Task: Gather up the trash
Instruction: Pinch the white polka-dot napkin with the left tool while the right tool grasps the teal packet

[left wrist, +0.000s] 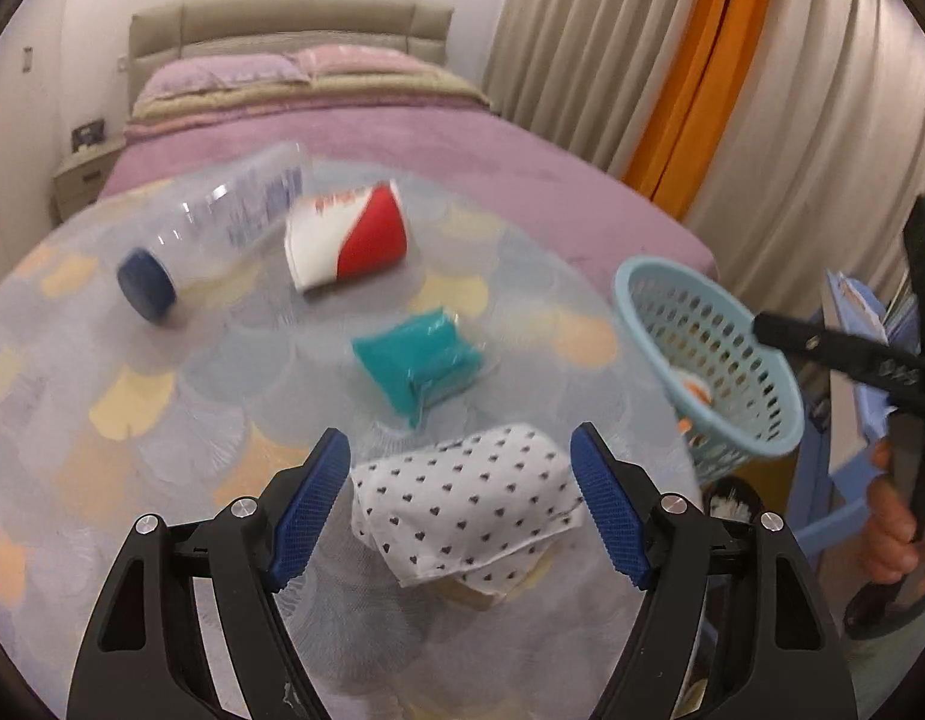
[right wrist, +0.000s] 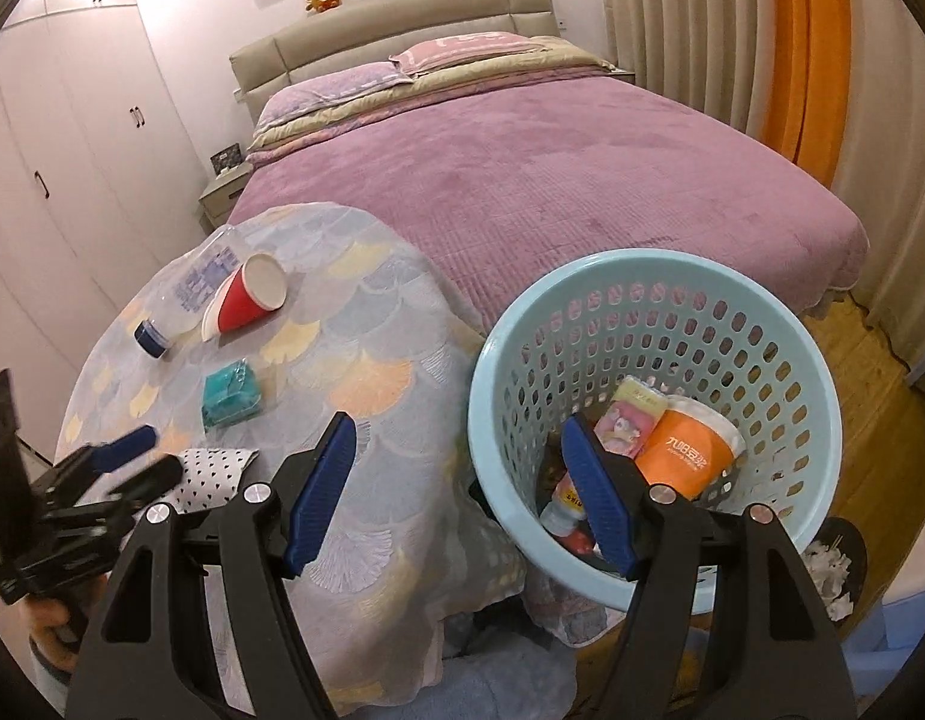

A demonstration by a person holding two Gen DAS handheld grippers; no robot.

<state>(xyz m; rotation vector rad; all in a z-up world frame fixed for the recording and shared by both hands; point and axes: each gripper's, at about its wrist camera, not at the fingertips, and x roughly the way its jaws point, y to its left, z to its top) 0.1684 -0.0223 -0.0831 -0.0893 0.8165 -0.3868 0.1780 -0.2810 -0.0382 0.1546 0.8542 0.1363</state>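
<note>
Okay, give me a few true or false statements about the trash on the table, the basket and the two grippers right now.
1. The left gripper is open around the heart-print cloth. True.
2. The red-and-white paper cup stands upright. False: it lies on its side.
3. The blue basket is empty. False: an orange cup and other items lie inside.
4. The plastic bottle lies beside the paper cup. True.
5. The right gripper grips the teal packet. False: the packet lies on the table.

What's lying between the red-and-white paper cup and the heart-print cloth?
The teal plastic-wrapped packet lies on the tablecloth between the red-and-white paper cup and the heart-print white cloth; the left wrist view shows it best.
</note>
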